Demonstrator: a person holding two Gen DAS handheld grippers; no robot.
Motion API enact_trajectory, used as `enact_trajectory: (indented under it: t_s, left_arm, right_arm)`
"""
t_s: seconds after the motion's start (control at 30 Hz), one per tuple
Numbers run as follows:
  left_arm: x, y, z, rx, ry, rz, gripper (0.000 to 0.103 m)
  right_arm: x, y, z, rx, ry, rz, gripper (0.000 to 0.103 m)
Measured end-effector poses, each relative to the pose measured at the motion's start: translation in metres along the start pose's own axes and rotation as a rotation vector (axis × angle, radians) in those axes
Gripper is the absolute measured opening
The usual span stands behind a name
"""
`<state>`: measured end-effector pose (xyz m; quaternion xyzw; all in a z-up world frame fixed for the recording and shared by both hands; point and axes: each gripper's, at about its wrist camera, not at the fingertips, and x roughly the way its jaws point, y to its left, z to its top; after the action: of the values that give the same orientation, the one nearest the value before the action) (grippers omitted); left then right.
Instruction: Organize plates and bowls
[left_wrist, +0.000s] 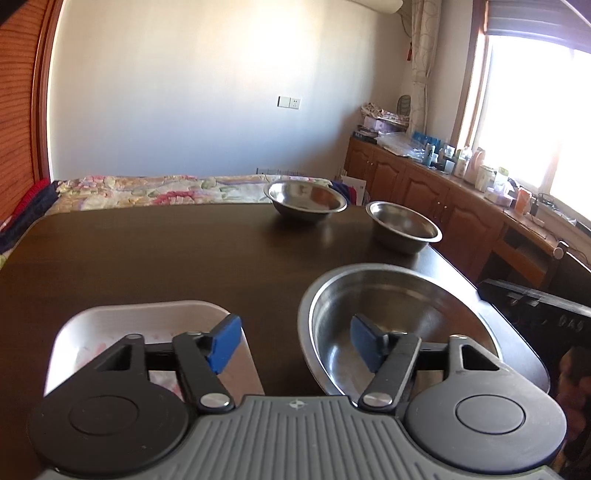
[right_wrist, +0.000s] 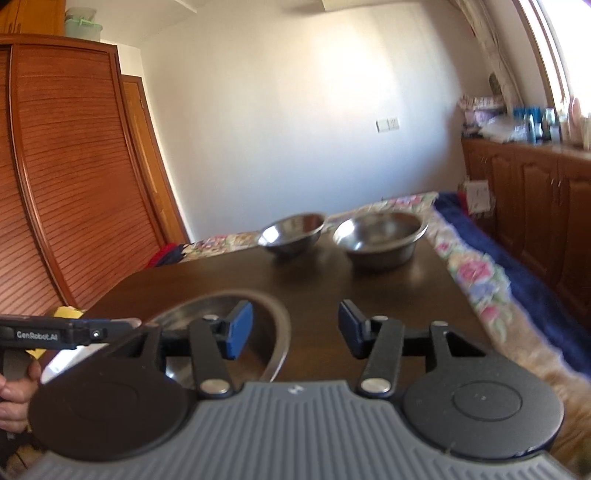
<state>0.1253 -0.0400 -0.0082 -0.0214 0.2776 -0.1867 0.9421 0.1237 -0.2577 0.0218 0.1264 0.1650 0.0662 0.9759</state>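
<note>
Three steel bowls sit apart on the dark table (left_wrist: 147, 251): a large bowl (left_wrist: 399, 317) near the front edge, two smaller bowls (left_wrist: 306, 199) (left_wrist: 404, 225) at the far end, and a white square plate (left_wrist: 110, 332) front left. Nothing looks stacked yet. The left gripper (left_wrist: 295, 343) and right gripper (right_wrist: 295, 328) both hover wide apart, holding nothing.

Left wrist view: low over near table (left_wrist: 147, 251) edge, facing far wall, slightly right toward window. Right wrist view: same height, facing far, tilted left toward wardrobe (right_wrist: 66, 177). Shared: large near bowl (left_wrist: 402, 295), two far bowls (right_wrist: 291, 229), bed.
</note>
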Motion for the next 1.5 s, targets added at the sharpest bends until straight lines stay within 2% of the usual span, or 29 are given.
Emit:
enact_trajectory:
  t_s: [0.1, 0.2, 0.37, 0.57, 0.73, 0.83, 0.9, 0.97, 1.17, 1.33, 1.5]
  left_arm:
    - [0.004, 0.003, 0.009, 0.016, -0.006, 0.010, 0.076]
    - [0.009, 0.005, 0.021, 0.035, -0.008, 0.022, 0.077]
    - [0.021, 0.009, 0.042, 0.082, -0.009, 0.039, 0.077]
    - [0.046, 0.018, 0.065, 0.104, 0.024, 0.032, 0.074]
    - [0.071, 0.018, 0.080, 0.141, 0.046, 0.040, 0.073]
    - [0.087, 0.019, 0.089, 0.162, 0.059, 0.042, 0.066]
    - [0.100, 0.020, 0.095, 0.177, 0.076, 0.042, 0.052]
    - [0.113, 0.021, 0.101, 0.181, 0.084, 0.032, 0.050]
    - [0.151, 0.022, 0.121, 0.182, 0.110, 0.002, 0.035]
    - [0.178, 0.022, 0.134, 0.175, 0.119, -0.022, 0.034]
    - [0.203, 0.021, 0.142, 0.161, 0.134, -0.039, 0.034]
  right_arm:
    - [0.002, -0.006, 0.016, -0.034, -0.014, -0.013, 0.060]
    - [0.009, -0.010, 0.031, -0.083, -0.016, -0.019, 0.062]
    - [0.024, -0.017, 0.051, -0.134, -0.006, -0.010, 0.062]
    - [0.051, -0.013, 0.071, -0.231, 0.021, 0.015, 0.062]
    - [0.079, -0.008, 0.086, -0.263, 0.076, 0.048, 0.062]
    - [0.098, -0.009, 0.090, -0.279, 0.115, 0.047, 0.062]
    - [0.112, -0.010, 0.093, -0.270, 0.142, 0.051, 0.062]
    - [0.124, -0.011, 0.095, -0.262, 0.168, 0.057, 0.059]
    - [0.159, -0.011, 0.100, -0.262, 0.232, 0.065, 0.050]
    - [0.185, -0.017, 0.101, -0.242, 0.283, 0.061, 0.040]
    - [0.205, -0.017, 0.108, -0.245, 0.314, 0.060, 0.039]
